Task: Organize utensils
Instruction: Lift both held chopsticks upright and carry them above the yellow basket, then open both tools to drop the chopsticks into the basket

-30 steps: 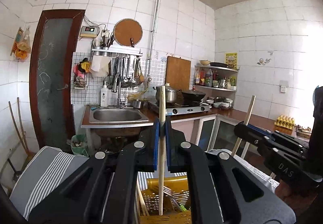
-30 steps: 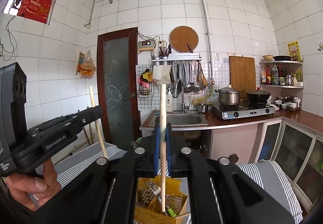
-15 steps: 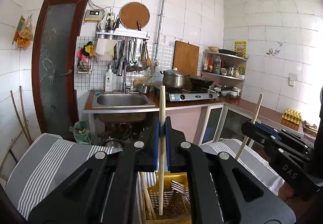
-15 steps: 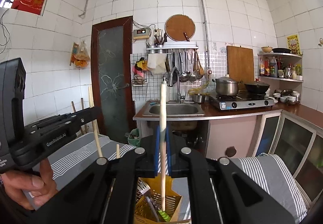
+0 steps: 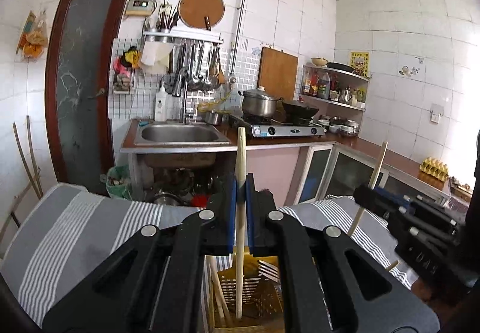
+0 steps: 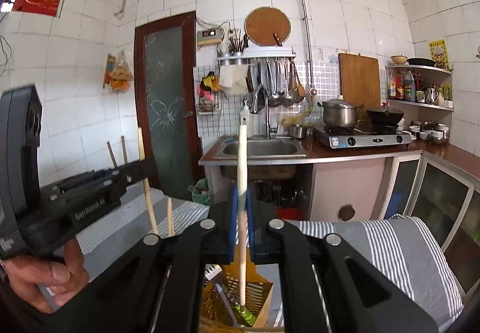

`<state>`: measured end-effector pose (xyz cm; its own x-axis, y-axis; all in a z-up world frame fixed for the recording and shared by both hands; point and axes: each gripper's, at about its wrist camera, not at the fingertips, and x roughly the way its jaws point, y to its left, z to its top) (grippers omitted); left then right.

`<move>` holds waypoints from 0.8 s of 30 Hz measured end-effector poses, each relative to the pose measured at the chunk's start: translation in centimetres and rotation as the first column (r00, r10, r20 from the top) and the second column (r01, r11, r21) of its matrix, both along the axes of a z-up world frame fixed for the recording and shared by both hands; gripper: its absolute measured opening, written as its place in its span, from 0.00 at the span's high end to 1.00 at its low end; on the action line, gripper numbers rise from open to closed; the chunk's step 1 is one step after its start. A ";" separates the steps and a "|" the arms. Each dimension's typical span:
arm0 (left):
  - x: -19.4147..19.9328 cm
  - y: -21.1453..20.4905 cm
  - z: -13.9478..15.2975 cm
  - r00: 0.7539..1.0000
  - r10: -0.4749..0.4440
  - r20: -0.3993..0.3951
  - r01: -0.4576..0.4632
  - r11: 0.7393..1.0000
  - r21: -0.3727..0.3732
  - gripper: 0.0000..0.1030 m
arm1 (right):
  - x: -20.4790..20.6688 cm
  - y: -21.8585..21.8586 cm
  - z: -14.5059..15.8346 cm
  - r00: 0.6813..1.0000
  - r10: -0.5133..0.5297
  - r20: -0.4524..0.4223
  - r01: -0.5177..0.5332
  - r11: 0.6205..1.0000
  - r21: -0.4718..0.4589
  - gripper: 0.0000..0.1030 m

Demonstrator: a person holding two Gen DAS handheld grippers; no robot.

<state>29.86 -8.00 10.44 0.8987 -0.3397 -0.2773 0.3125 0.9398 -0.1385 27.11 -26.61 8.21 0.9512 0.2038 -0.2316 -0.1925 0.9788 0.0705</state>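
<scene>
my l gripper (image 5: 240,201) & r gripper (image 6: 241,213) each clenched on upright chopstick (image 5: 240,231), tips over yellow basket (image 6: 264,297) below fingers.

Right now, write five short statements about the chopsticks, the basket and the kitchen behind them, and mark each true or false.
1. Each gripper's jaws are shut on a wooden chopstick: left gripper, right gripper. True.
2. The left chopstick lies flat on the striped cloth. False: it stands upright in the jaws, above the yellow basket.
3. The basket is empty. False: it holds utensils, a fork among them.
4. A lidded pot sits on the stove. True.
5. The sink is right of the stove. False: left of it.
</scene>
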 end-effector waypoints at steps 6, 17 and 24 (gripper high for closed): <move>-0.2 -0.5 -0.8 1.000 -0.004 -0.020 0.004 1.000 0.020 0.95 | 0.4 0.3 -0.4 1.000 -0.001 -0.026 0.001 1.000 -0.011 0.94; -0.2 -0.1 -1.0 0.999 0.022 -0.043 -0.021 1.000 0.021 0.72 | -0.1 -0.3 -0.5 0.999 -0.033 -0.021 0.033 0.999 -0.008 0.93; 0.3 0.7 -0.6 0.997 0.052 -0.053 -0.050 0.998 0.037 0.67 | -1.3 -2.1 0.7 0.997 -0.072 0.019 0.072 0.997 0.025 0.93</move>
